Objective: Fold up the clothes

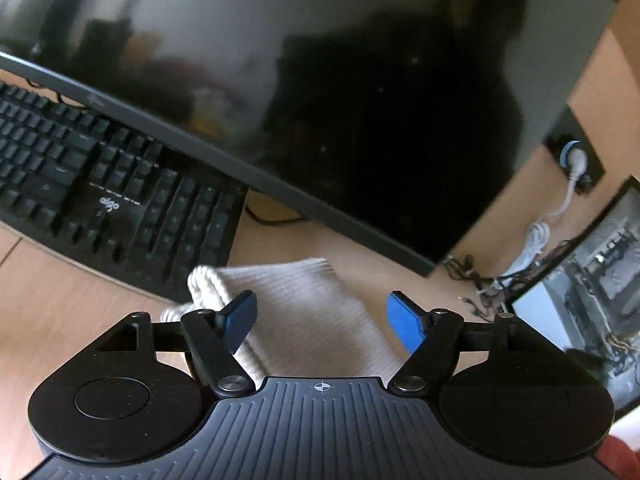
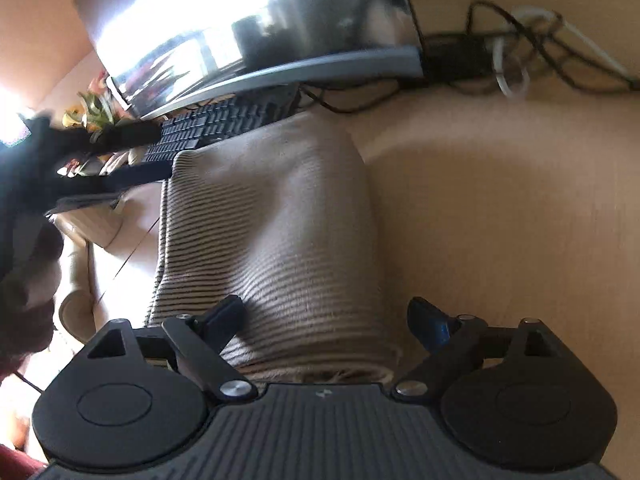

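The left gripper (image 1: 322, 318) hovers over a folded beige ribbed knit garment (image 1: 304, 312) that lies flat on the wooden desk (image 1: 60, 300); its jaws stand released, wide apart, with the cloth lying below and between them but not pinched, the blue pads (image 1: 404, 320) clear of the fabric. Beyond the left jaw sits a black aigo keyboard (image 1: 100, 176), and straight ahead of the jaws rises a dark monitor (image 1: 320, 80) whose screen reflects a person's dim outline. Past the right jaw a white cable (image 1: 560, 204) runs from a wall socket down to a tangle of wires. The right gripper (image 2: 326, 322) is also released, its jaws spread apart over the same garment (image 2: 276, 216), which stretches away from the jaws toward the keyboard (image 2: 212, 124) and monitor (image 2: 240, 20); the nearest folded edge lies just under the gripper body, between the jaws, and neither finger presses it. Beyond the right jaw is bare desk (image 2: 500, 208), with black and white cables (image 2: 512, 60) farther ahead.
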